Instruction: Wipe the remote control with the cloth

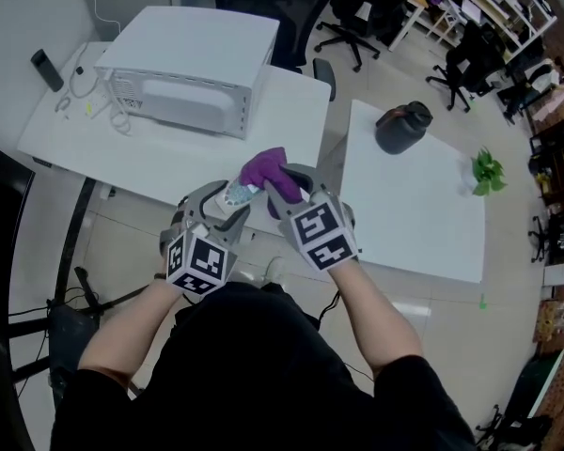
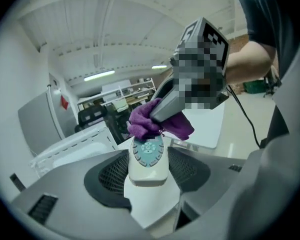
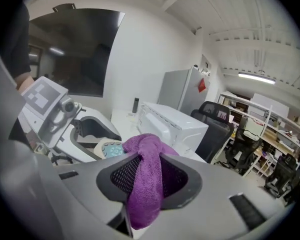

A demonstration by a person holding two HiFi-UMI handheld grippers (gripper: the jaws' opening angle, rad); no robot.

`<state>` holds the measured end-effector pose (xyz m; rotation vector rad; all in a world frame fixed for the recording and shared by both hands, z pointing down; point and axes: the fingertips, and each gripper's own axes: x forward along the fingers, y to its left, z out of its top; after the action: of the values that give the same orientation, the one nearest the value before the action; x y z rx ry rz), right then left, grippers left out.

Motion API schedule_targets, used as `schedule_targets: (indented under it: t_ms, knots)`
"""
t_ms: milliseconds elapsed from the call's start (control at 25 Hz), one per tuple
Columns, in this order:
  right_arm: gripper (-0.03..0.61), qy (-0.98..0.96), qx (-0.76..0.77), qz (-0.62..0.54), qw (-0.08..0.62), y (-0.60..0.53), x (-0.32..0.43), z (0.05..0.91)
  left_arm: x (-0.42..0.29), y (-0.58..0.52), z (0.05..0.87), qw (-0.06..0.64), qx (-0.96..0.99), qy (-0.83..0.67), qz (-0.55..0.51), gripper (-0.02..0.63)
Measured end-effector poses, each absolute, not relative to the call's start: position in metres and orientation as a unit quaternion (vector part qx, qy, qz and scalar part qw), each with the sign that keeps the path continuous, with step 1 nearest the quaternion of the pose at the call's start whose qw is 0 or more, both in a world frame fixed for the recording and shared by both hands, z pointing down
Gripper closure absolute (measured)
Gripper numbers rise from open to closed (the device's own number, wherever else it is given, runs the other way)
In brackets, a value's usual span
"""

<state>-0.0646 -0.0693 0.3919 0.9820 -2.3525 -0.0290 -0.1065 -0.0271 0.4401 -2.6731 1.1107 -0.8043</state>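
The remote control is up in the air in front of the person, just off the near edge of the white table. The left gripper has it clamped between its two jaws. The jaws stand fairly wide, pressing on the long sides of the lower body, so the button end sticks out free.

It is a small cream-white piece with a rounded, tapering shell and a pale blue-green face of soft-looking buttons. To my eye it should be light and rigid. The smooth plastic could slide under a firm rub, though, so a hold on the two sides low down looks the sensible one.

The purple cloth sits bunched against that far end, touching the top of the button face. The right gripper has it pinched between nearly closed jaws, with a thick fold squeezed between the dark mesh pads and a tail hanging below. It is a nubbly knit, limp and soft, the sort that drapes and gives instead of pushing back. A wad of it, rather than a loose corner, should do the rubbing.

Behind them on the table stands a boxy white microwave — hard, flat-sided metal. On the next table a squat black jug sits well apart from everything in hand.
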Motion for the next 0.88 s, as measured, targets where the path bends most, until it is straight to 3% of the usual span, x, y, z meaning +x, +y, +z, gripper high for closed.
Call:
schedule_targets:
  t_ms: [80, 240, 400, 560, 880]
  knots:
    - [0.462, -0.889, 0.386, -0.006, 0.244, -0.073, -0.060, 0.374, -0.111, -0.034, 0.438, -0.026, -0.904, 0.371, -0.209, 0.380]
    - [0.462, -0.908, 0.402, 0.065, 0.101, -0.066, -0.054, 0.351, -0.129, -0.058, 0.424, -0.332, -0.873, 0.355, 0.037, 0.380]
    - [0.462, -0.918, 0.368, 0.146, 0.034, -0.050, -0.069, 0.367, -0.139, -0.072, 0.405, -0.489, -0.792, 0.275, 0.242, 0.380]
    - [0.462, -0.929, 0.324, 0.176, 0.031, -0.038, -0.092, 0.381, -0.136, -0.070, 0.397, -0.537, -0.752, 0.213, 0.319, 0.382]
    - [0.462, -0.909, 0.386, 0.157, 0.007, -0.080, -0.048, 0.356, -0.110, -0.040, 0.392, -0.552, -0.768, 0.127, 0.299, 0.382]
